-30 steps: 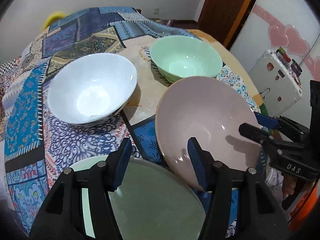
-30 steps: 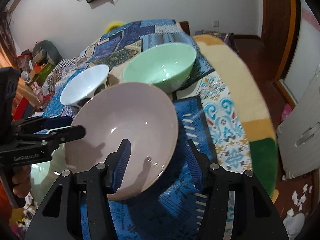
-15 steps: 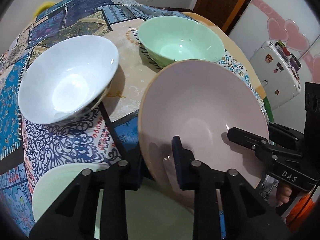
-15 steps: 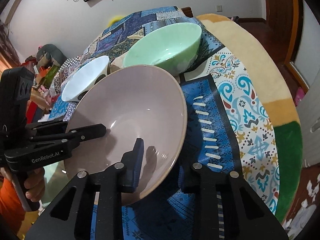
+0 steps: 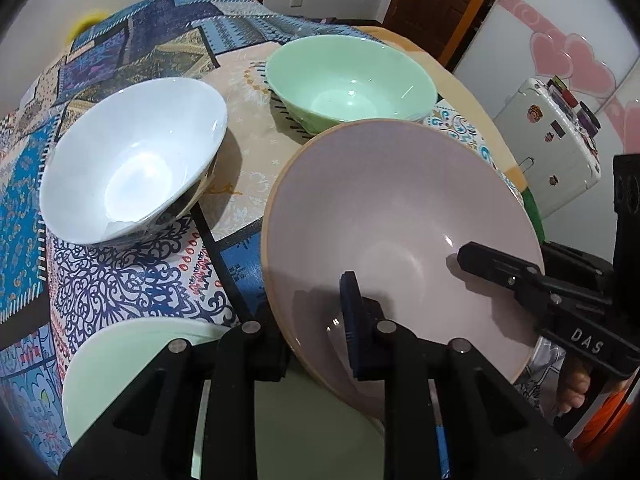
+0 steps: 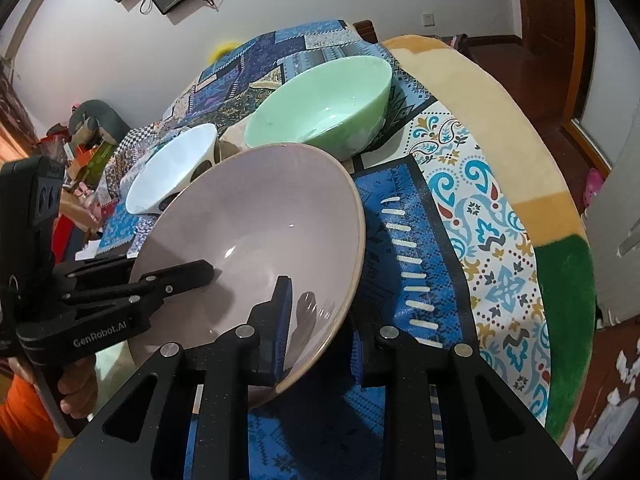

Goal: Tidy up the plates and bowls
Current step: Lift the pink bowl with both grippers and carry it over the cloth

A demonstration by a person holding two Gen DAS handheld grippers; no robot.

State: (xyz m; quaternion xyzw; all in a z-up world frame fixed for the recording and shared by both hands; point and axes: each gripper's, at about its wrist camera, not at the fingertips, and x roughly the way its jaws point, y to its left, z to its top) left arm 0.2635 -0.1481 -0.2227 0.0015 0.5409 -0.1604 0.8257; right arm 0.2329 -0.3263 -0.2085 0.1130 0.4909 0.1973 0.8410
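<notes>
A large pink bowl (image 5: 400,208) (image 6: 256,208) sits tilted at the near side of the table, its near rim over a pale green plate (image 5: 132,368). My left gripper (image 5: 310,312) (image 6: 192,274) is closing on the bowl's left rim, one pad inside and one outside, both pressing. My right gripper (image 6: 320,320) (image 5: 508,258) is shut on the opposite rim the same way. Behind the pink bowl stand a mint green bowl (image 5: 348,80) (image 6: 320,108) and, to its left, a white bowl (image 5: 132,160) (image 6: 172,168).
A round table under a patchwork cloth (image 5: 120,280) (image 6: 472,208) carries everything, with its edge curving close on the right. A white cabinet with stickers (image 5: 552,140) stands beyond that edge. A person's hand (image 6: 76,396) holds the left gripper's handle.
Both grippers went from wide open astride the pink bowl's rim to clamped on it, one on each side. The bowl now fills more of both views.
</notes>
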